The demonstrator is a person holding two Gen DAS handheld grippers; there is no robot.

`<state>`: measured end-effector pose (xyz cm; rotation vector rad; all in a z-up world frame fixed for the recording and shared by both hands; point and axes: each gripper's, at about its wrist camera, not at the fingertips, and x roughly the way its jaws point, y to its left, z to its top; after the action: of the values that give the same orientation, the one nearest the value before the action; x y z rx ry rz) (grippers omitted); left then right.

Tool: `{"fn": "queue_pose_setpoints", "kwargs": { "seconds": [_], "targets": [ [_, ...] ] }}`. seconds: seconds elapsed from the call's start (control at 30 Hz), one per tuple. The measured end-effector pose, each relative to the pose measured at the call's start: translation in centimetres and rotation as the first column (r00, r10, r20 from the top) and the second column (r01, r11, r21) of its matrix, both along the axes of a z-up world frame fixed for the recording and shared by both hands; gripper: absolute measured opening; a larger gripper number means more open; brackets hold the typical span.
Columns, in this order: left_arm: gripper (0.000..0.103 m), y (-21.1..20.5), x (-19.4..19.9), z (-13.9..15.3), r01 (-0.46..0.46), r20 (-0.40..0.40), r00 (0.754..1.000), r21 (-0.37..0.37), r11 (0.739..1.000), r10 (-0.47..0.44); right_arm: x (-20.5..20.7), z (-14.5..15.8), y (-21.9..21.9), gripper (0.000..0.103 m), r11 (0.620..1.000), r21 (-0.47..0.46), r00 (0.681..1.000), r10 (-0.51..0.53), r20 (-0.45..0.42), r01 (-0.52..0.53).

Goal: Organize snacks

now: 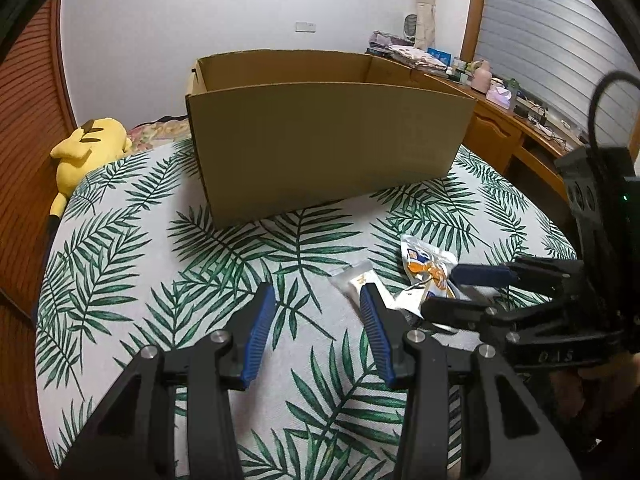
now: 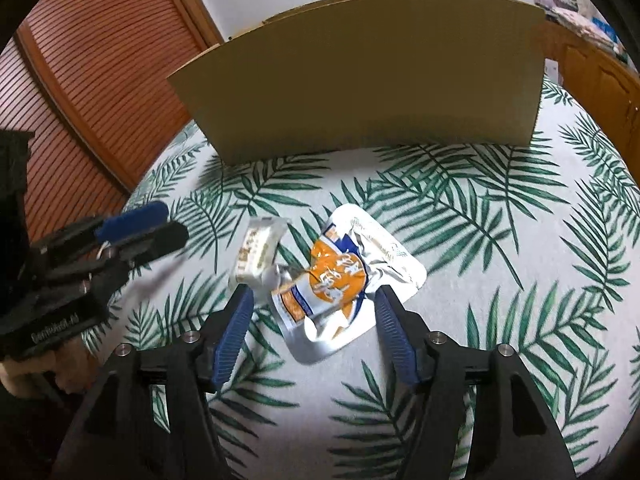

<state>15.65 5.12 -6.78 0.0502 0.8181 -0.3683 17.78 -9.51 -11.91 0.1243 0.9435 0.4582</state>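
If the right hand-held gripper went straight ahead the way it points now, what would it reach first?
Most likely the orange and silver snack pouch, which lies on the leaf-print bedspread between the open fingers of the right hand-held gripper. The cardboard box stands farther along that line.

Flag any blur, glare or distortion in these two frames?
Left wrist view: strong fisheye bows the box edges; dark vignette at the corners; the right gripper at the frame edge is slightly soft. Right wrist view: the left gripper is motion-blurred; glare on the foil of the orange packet; the small packet is a bit smeared; same barrel distortion.
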Motion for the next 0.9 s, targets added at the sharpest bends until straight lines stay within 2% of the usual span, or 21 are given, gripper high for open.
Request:
{"fn": "queue_pose_setpoints", "kwargs": {
  "seconds": [0.3, 0.43, 0.77, 0.9],
  "targets": [
    [0.044, -0.4, 0.0, -0.6, 0.006, -0.012, 1.0, 0.0, 1.0, -0.006, 2.2, 0.2, 0.5, 0.066, 1.0, 0.011, 1.0, -0.017, -0.007, 0.017],
    [0.044, -0.7, 0.1, -0.7, 0.01, -0.015, 1.0, 0.001, 1.0, -0.01, 2.7, 0.1, 0.7, 0.066, 0.998, -0.051, 0.999, -0.033, 0.008, 0.033],
    [0.044, -2.1, 0.6, -1.0, 0.02, -0.018, 1.0, 0.013, 1.0, -0.02, 1.6, -0.4, 1.4, 0.065, 0.971, -0.239, 0.998, 0.023, 0.064, -0.007],
    [0.044, -2.7, 1.0, -1.6, 0.022, -0.032, 0.999, 0.016, 1.0, -0.022, 1.4, -0.6, 1.0, 0.065, 0.969, -0.248, 0.996, 0.038, 0.08, -0.017]
  ]
}}
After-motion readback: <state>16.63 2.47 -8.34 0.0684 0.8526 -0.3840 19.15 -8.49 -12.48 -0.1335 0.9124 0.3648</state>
